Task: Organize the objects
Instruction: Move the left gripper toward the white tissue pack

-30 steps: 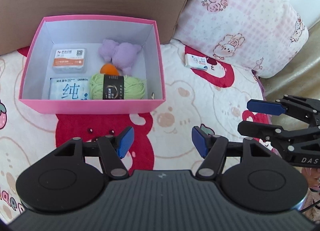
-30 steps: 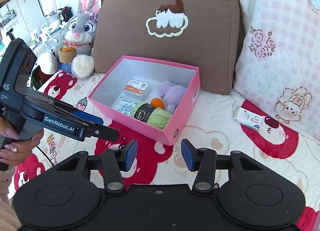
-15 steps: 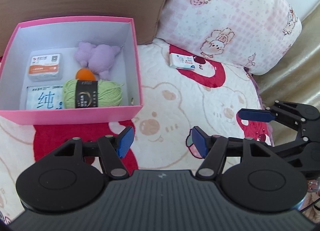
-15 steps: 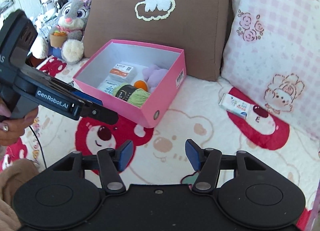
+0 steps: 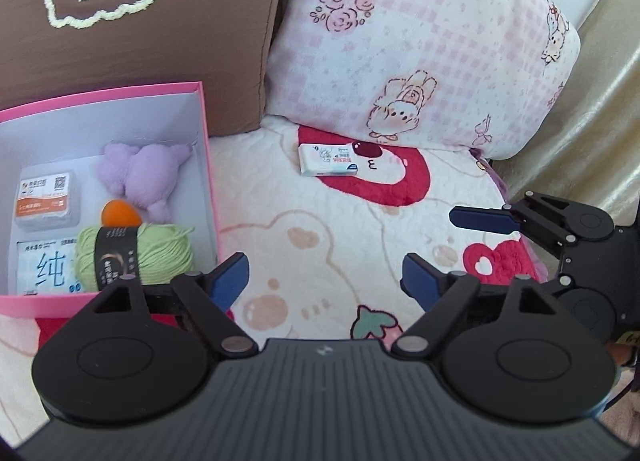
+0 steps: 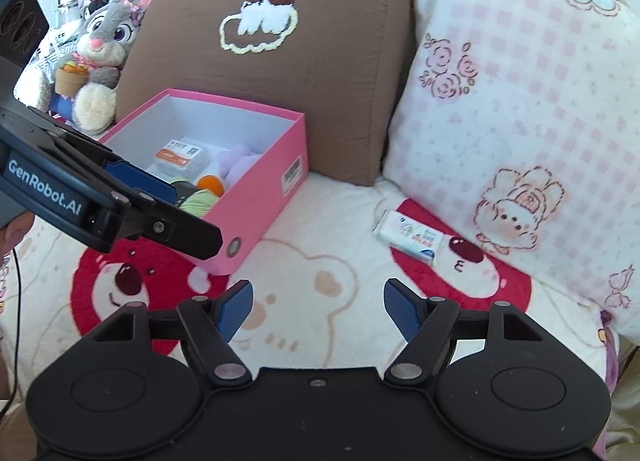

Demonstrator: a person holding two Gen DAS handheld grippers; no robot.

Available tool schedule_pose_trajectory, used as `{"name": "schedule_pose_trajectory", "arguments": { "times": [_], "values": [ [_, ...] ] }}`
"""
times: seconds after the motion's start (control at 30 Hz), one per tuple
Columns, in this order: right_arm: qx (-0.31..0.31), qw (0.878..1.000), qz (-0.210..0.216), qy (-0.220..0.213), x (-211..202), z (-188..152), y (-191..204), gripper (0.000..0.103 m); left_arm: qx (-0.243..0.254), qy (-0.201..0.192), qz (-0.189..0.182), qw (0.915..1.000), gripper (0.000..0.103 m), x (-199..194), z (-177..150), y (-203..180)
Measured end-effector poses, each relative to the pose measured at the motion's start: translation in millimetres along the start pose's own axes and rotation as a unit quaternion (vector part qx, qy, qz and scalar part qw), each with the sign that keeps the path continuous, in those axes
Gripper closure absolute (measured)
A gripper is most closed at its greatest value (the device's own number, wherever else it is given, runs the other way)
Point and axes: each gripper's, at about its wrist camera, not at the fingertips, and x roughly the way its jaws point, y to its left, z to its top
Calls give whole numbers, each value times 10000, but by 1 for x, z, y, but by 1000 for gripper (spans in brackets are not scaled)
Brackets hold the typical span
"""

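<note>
Stood wide on the left gripper (image 5: 325, 286), nothing between the blue pads, having just been opening. Ahead of those jaws and slightly right, well apart, lay the white packet (image 5: 329, 159), flat on the blanket (image 5: 304, 229) at the foot of the pink pillow (image 5: 420, 41). Judged the one loose item yet to be put away. Left of the jaws, just beside the left pad, sat the pink box (image 5: 208, 165), already loaded with yarn (image 5: 136, 257), an orange ball (image 5: 120, 214), a purple plush (image 5: 144, 173) and two flat packs, one orange-labelled (image 5: 46, 199), one blue-printed (image 5: 44, 269). Packed close, probably to leave room. Right of the jaws, slightly ahead, hovered the right gripper (image 5: 476, 237), also spread.

Seen from the right wrist: jaws on the right gripper (image 6: 318, 309) likewise wide and empty, likewise just been opening, presumably readied for a grasp. Ahead and to the right, well apart, rested the packet (image 6: 410, 235), its long side slanted across the line of the jaws. Judged reachable by either gripper. Ahead and left sat the box (image 6: 276, 181), backed against the brown cushion (image 6: 280, 73), which likely kept it from sliding. Further left, crossing in front of the box's near corner, reached the left gripper (image 6: 168, 205). Off beyond, a bunny toy (image 6: 100, 49), well apart from everything and seemingly no part of the job.
</note>
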Motion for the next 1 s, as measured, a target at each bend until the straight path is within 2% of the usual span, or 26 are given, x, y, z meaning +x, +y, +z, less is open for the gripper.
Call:
{"name": "schedule_pose_trajectory", "arguments": {
  "times": [0.07,0.17,0.33,0.5,0.6,0.8,1.0],
  "values": [
    [-5,10000,-9,-58,4,-1,-4,20,-36,61,52,10000,16,10,3,-1],
    [56,9999,-121,-39,13,-5,-11,20,-78,73,138,9998,14,24,5,-3],
    [663,9974,-224,-156,33,-16,-29,20,-277,-61,34,9996,14,44,8,-5],
    [1435,9855,-406,-807,49,-28,-49,18,-158,-238,112,9995,14,59,16,-9],
    [1698,9777,-593,-1084,62,-38,-60,14,-58,-343,129,9993,14,68,23,-9],
    [1701,9805,-777,-598,97,-49,-80,14,217,-401,189,9988,14,93,33,-13],
    [757,9919,-841,-570,113,-40,-79,14,464,-397,169,9980,14,125,44,-20]
  ]
}}
